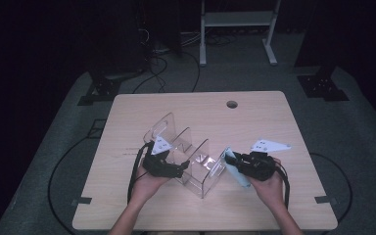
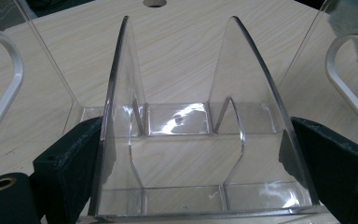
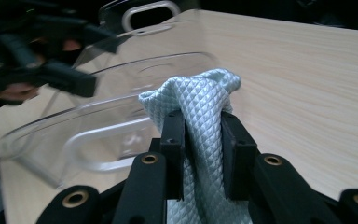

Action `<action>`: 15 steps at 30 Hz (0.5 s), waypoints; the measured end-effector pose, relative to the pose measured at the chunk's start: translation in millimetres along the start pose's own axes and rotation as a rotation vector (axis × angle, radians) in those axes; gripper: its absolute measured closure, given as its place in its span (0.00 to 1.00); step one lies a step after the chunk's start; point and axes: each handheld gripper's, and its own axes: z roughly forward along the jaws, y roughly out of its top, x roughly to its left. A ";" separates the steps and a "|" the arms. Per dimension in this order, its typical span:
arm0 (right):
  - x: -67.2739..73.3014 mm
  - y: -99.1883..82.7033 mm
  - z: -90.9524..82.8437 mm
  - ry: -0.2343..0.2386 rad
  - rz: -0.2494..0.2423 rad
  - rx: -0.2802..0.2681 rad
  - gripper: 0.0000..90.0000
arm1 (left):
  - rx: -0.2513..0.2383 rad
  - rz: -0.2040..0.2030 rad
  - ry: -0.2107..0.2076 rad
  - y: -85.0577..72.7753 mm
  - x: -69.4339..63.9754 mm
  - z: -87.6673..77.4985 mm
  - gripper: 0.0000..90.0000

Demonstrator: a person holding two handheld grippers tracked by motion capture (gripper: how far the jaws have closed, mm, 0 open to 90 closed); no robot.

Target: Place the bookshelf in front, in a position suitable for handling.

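Currently two hand-held grippers work at one wooden table [image 1: 274, 112], each carried by one hand entering from the near edge.

Nearest, right hand [image 1: 269, 188]: the right gripper [image 1: 240, 164] sits at about 4 o'clock from the table centre. In the right gripper view its two black jaws are clenched on one pale blue quilted cloth [image 3: 198, 100]; the fabric is bunched between the pads and rises above them in a rounded fold. In the high view the same cloth [image 1: 236, 172] hangs as a strip just beside the right end of the rack.

Left hand [image 1: 147, 188]: the left gripper [image 1: 178, 169] lies at about 8 o'clock from centre. In the left gripper view its jaws stand wide apart, one pad pressed against each outer side of one clear acrylic rack [image 2: 196, 140], so it grasps the rack across its width.

Rack [image 1: 191, 152]: one piece, at table centre, running from 10 o'clock to 4 o'clock. The left gripper view shows two tall curved dividers between the jaws, and two end walls, each with one rounded handle cutout. Exact total of dividers cannot be told.

Far: one round cable hole [image 1: 232, 104] at 12 o'clock on the tabletop. Beyond the table, cables on the floor and one white frame stand [image 1: 237, 22].
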 end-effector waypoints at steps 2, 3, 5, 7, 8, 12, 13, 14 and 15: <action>10.2 -1.3 0.7 0.028 -0.024 0.002 0.81 | 0.002 0.002 0.002 -0.1 0.7 -0.5 0.08; 14.0 -1.2 0.1 0.031 -0.044 0.006 0.81 | -0.001 -0.002 0.000 -0.2 0.8 -0.5 0.08; 10.8 0.5 -1.2 0.033 -0.042 0.014 0.81 | -0.001 0.001 -0.003 -0.1 0.6 -0.2 0.08; 1.8 1.8 -1.7 -0.003 -0.026 0.004 0.81 | -0.003 -0.001 -0.002 0.3 -0.5 0.6 0.08; -6.4 1.4 0.3 -0.016 -0.008 -0.002 0.80 | -0.006 -0.006 -0.001 0.6 -1.1 1.1 0.08; -4.3 -0.2 1.8 -0.021 -0.007 -0.009 0.81 | 0.003 -0.002 0.001 0.8 -0.7 0.6 0.08; 5.8 -0.4 0.8 0.004 -0.026 -0.005 0.81 | 0.003 0.000 0.001 0.7 -0.5 0.5 0.08; 5.8 -0.4 0.8 0.004 -0.026 -0.005 0.81 | 0.003 0.000 0.003 0.7 -0.4 0.5 0.08; 10.5 -0.8 0.5 0.015 -0.032 -0.004 0.81 | 0.002 0.001 0.005 0.6 -0.1 0.6 0.08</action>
